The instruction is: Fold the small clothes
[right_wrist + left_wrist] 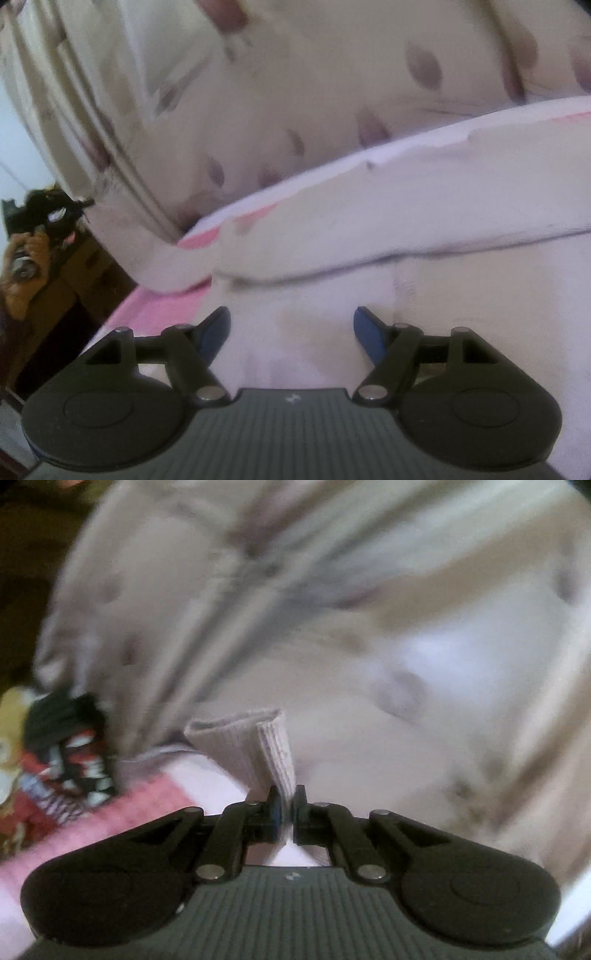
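Note:
A small cream garment with dull purple spots [332,627] fills the left wrist view, blurred by motion. My left gripper [287,801] is shut on its ribbed cuff [255,746], which stands up folded between the jaws. In the right wrist view the same spotted garment [295,92] hangs or lies across the top, above a pale pink-edged cloth [406,206]. My right gripper [291,325] is open and empty, its blue-padded fingers [365,332] wide apart over the pale surface.
A pink and white bed cover [129,812] lies under the left gripper. A red, black and yellow printed item [62,760] sits at the left. In the right wrist view, dark objects on brown furniture [40,236] stand beyond the bed's left edge.

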The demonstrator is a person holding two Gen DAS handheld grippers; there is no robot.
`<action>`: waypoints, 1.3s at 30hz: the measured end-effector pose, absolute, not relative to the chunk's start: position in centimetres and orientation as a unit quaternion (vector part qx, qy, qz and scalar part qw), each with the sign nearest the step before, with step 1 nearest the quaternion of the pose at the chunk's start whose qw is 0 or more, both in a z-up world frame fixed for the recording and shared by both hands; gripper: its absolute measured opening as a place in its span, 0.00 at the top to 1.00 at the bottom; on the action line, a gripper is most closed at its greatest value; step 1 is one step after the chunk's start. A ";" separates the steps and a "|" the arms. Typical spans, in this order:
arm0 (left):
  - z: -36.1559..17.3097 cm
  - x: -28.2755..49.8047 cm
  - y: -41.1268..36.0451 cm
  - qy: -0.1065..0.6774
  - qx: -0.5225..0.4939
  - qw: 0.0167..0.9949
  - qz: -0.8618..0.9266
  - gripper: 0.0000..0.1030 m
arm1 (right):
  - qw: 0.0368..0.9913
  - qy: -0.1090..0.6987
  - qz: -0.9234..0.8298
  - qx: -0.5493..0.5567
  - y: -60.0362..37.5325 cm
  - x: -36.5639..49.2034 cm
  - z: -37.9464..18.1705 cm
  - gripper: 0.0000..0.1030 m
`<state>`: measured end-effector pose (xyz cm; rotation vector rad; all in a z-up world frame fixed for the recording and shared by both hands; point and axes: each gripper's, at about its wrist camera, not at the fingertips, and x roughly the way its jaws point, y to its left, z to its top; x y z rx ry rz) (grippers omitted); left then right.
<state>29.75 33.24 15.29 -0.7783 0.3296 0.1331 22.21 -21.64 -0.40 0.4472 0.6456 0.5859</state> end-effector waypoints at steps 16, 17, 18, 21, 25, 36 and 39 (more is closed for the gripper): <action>16.5 36.9 -2.2 0.274 -0.277 0.906 -0.168 0.96 | 0.897 0.231 0.265 0.267 -30.5 18.2 1.5 0.25; 15.4 37.5 -3.8 0.286 -0.269 0.903 -0.176 0.96 | 0.897 0.229 0.262 0.273 -31.2 18.1 1.3 0.25; 14.3 38.0 -5.3 0.296 -0.263 0.900 -0.182 0.96 | 0.897 0.227 0.257 0.279 -31.9 18.1 1.1 0.25; 10.6 39.1 -9.6 0.329 -0.247 0.889 -0.202 0.96 | 0.897 0.225 0.245 0.290 -33.7 17.8 0.4 0.25; 6.0 40.4 -13.7 0.353 -0.227 0.873 -0.250 0.69 | 0.890 0.227 0.235 0.319 -35.6 18.0 -0.6 0.25; 5.5 33.5 -3.9 0.254 -0.216 0.931 -0.149 0.00 | 0.911 0.234 0.216 0.263 -37.7 20.8 0.8 0.25; 4.1 32.1 0.0 0.245 -0.182 0.948 -0.086 0.01 | 0.924 0.248 0.191 0.220 -38.3 23.6 0.6 0.25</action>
